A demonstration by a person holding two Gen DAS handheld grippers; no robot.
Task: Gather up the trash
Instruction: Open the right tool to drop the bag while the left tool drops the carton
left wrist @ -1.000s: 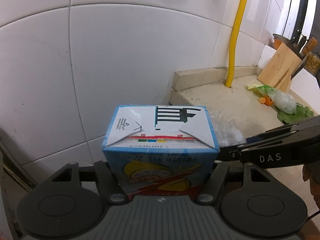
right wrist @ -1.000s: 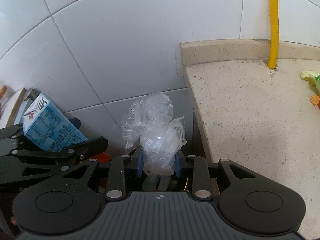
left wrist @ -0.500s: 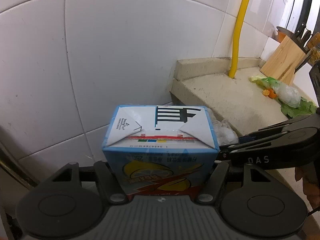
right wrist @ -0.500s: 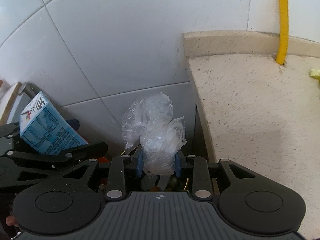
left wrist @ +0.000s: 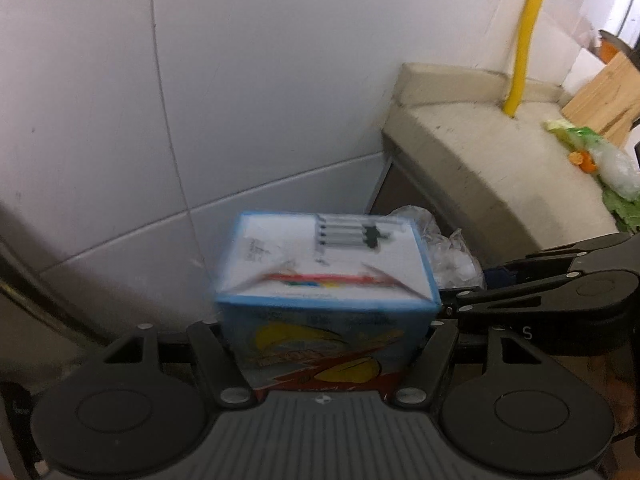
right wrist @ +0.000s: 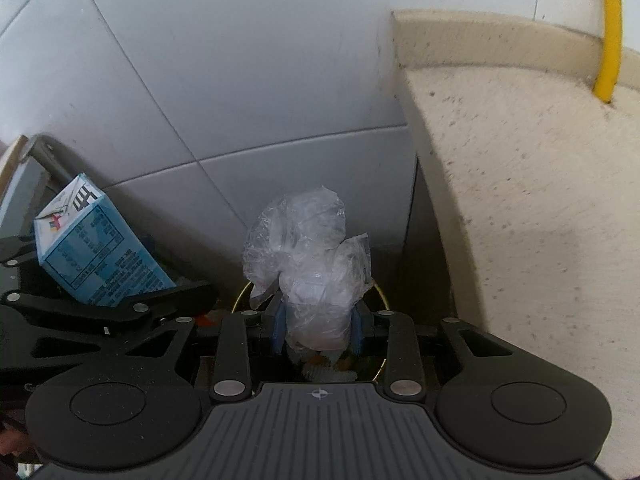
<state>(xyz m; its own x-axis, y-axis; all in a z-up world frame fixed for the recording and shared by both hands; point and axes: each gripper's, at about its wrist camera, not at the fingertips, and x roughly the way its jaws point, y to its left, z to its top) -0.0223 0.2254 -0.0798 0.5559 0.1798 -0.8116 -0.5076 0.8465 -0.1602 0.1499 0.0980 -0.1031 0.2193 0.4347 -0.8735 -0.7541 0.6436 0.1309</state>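
Right tool [right wrist: 318, 330] is opening around one crumpled plastic wrap [right wrist: 308, 256] above a gold-rimmed bin [right wrist: 382, 300]; light film may cling to a pad or drift past the rim. Left tool [left wrist: 328, 354] grips one juice carton [left wrist: 326, 280] alongside, could snag the other tool. Farther: one tabletop [left wrist: 492, 168], one leftover scrap pile [left wrist: 600, 164], one yellow pipe [left wrist: 524, 40].

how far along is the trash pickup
Done: both pieces are picked up off the counter. In hand: the left tongs grip a carton; the right tongs are opening around a plastic wad above a round rim, possibly a bin. Left: dropping both, then the greens on the counter.
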